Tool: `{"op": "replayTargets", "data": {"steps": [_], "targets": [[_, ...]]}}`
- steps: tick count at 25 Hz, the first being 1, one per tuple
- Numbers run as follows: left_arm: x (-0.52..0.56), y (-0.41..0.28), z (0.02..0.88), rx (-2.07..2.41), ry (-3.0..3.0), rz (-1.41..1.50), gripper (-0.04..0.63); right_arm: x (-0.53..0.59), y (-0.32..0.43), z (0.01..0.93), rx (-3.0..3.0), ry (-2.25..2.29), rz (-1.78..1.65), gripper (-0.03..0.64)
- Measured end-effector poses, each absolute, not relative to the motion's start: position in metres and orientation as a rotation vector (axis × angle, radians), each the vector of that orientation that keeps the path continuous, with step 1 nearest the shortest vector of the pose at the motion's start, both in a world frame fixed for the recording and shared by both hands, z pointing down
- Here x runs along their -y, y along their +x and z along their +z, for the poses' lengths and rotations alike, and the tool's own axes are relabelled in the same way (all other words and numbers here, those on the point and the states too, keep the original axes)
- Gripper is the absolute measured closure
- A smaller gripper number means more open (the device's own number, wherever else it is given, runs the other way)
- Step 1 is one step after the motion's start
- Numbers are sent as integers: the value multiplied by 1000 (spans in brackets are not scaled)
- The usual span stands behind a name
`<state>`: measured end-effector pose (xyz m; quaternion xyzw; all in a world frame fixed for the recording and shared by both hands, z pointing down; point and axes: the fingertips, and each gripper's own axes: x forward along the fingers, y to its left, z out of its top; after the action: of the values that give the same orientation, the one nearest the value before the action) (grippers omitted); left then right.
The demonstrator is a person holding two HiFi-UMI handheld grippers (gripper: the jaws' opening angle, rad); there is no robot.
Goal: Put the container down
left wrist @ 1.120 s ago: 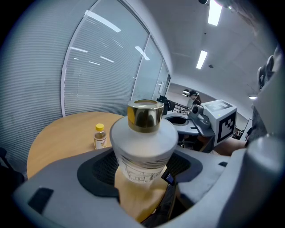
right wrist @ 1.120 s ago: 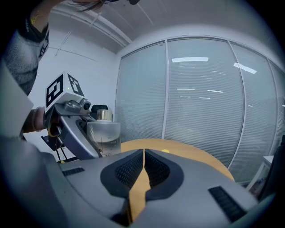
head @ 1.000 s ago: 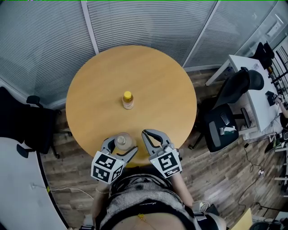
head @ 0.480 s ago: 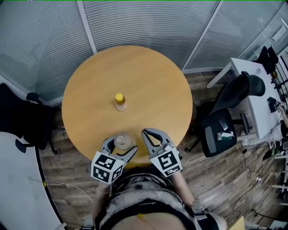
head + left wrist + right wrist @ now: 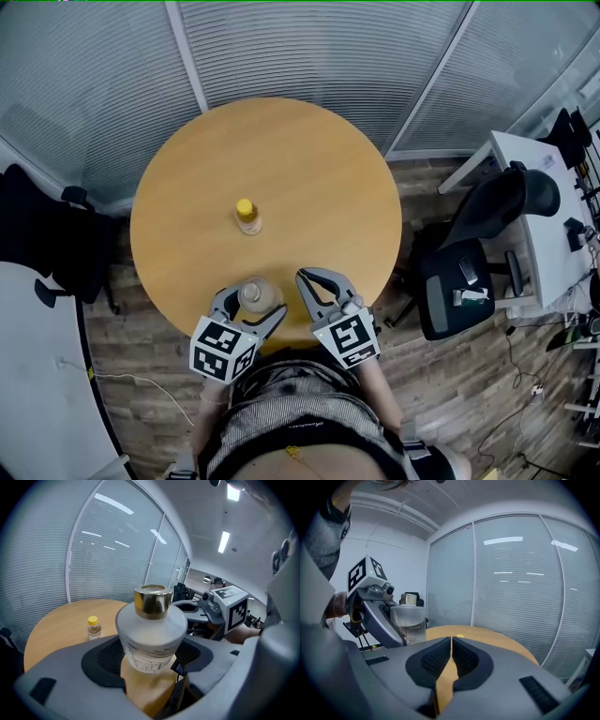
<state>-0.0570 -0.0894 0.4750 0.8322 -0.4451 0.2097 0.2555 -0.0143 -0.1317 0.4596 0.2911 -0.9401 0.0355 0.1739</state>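
holding the container (image 5: 150, 634) in my left gripper (image 5: 251, 309), i have both padded jaws pressed against its lower sides, clenched on it. it is a squat, frosted white bottle with a gold collar on top and a faint line drawing printed on its front, and it stands upright between the jaws. it sits over the near edge of the round wooden surface (image 5: 319, 187), right in front of my body, but i cannot tell whether its base touches the wood or hangs just above it. just beside it on the right, my right gripper (image 5: 451, 641) grasps nothing: its two ribbed pads are brought together with only a thin slit between them, and the wood shows through that slit. the marker cubes (image 5: 223, 349) ride at the back of each gripper, close to my torso. further out, near the middle of the surface and well apart from both grippers, a small clear bottle with a yellow cap (image 5: 247, 215) stands upright by itself. beyond the far rim is a glass wall with lowered blinds (image 5: 309, 47). off to the right, on the wood-plank floor (image 5: 450, 375), a black office chair (image 5: 459, 281) stands next to a white desk (image 5: 534, 206).
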Motion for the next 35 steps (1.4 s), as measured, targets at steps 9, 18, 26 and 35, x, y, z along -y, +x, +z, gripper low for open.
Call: {"op": "replayTargets", "data": {"steps": [9, 18, 26, 35], "targets": [[94, -45, 474, 1257, 2231, 556, 256, 139, -1, 459, 2684, 784, 90, 595], [94, -37, 472, 1325, 2193, 542, 256, 139, 5, 458, 2707, 708, 75, 595], [93, -36, 475, 1391, 2150, 526, 256, 139, 7, 460, 2722, 632, 57, 595], [99, -39, 475, 1400, 2141, 519, 256, 147, 1, 461, 2734, 612, 60, 595]]}}
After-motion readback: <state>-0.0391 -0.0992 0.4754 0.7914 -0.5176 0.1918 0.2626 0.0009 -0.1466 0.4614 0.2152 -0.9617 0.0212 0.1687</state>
